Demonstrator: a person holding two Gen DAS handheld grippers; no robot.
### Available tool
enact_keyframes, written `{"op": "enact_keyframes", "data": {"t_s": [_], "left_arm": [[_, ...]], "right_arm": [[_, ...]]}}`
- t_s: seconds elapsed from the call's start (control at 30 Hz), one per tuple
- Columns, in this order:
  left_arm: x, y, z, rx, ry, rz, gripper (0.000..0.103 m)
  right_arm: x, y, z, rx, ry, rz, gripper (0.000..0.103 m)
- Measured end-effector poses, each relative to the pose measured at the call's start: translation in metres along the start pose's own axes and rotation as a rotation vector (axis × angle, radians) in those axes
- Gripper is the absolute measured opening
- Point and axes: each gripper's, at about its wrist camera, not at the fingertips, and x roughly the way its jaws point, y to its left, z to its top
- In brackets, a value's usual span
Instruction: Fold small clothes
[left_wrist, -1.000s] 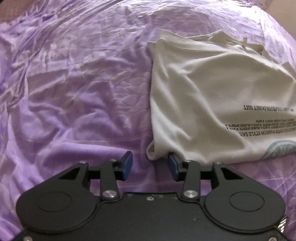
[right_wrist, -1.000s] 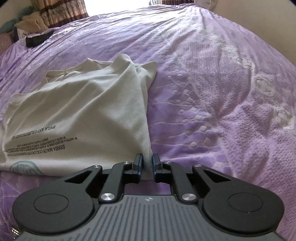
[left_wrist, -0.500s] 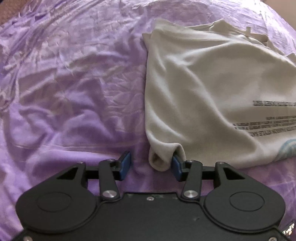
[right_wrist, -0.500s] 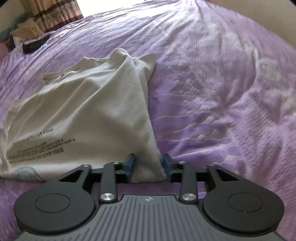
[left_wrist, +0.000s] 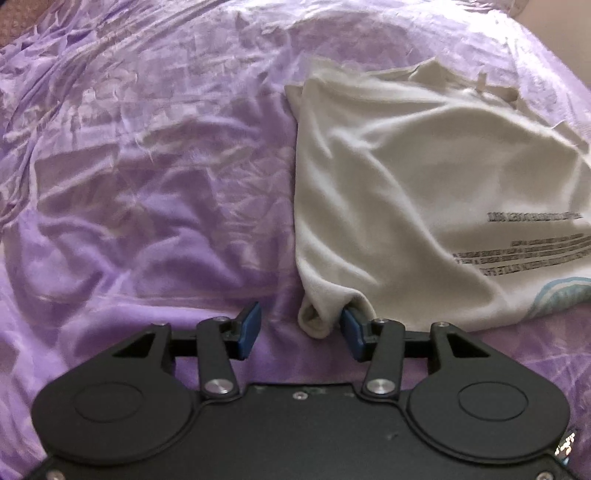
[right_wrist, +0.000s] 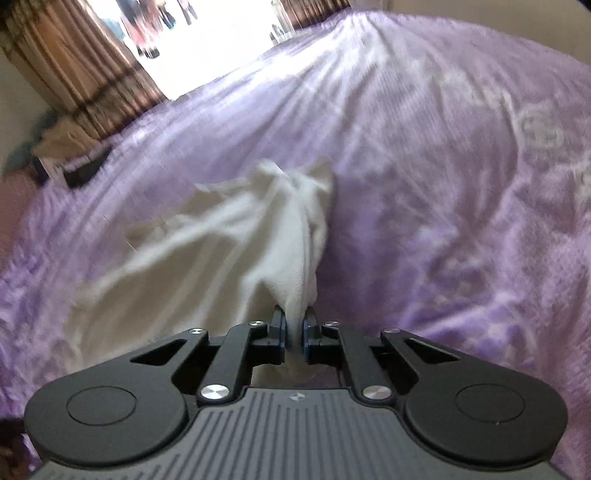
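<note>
The purple bedspread carries the cream T-shirt, lying half-folded with printed text showing. Right tool: jaws closing, pinching one near corner of the T-shirt, cloth drawn taut toward it. Left tool: jaws spread; the other near corner sits between them, against the right-hand pad, not gripped.

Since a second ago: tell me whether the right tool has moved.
Yes. The right tool, closing on the white shirt's corner, has lifted and tipped back: against the purple bedspread, the curtains and window now fill the top of its view.
</note>
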Motion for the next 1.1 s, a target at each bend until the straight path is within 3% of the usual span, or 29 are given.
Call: {"op": "enact_keyframes", "data": {"t_s": [0.2, 0.47, 0.73, 0.83, 0.97, 1.1], "left_arm": [[-0.026, 0.025, 0.002, -0.015, -0.048, -0.038, 0.049], [-0.055, 0.073, -0.018, -0.047, -0.096, -0.032, 0.049], [-0.055, 0.115, -0.044, -0.111, -0.077, -0.03, 0.049], [-0.055, 0.123, -0.049, -0.138, -0.072, -0.027, 0.049], [-0.058, 0.129, -0.05, -0.152, -0.078, -0.025, 0.049], [-0.057, 0.132, -0.046, -0.157, -0.079, -0.026, 0.05]], "right_arm": [[-0.01, 0.069, 0.01, -0.116, -0.068, 0.057, 0.008], [0.001, 0.185, 0.008, -0.275, -0.078, 0.171, 0.008], [0.015, 0.299, -0.033, -0.456, 0.013, 0.336, 0.007], [0.046, 0.327, -0.076, -0.52, 0.109, 0.329, 0.008], [0.098, 0.336, -0.135, -0.571, 0.266, 0.239, 0.008], [0.122, 0.33, -0.167, -0.585, 0.303, 0.165, 0.01]]}}
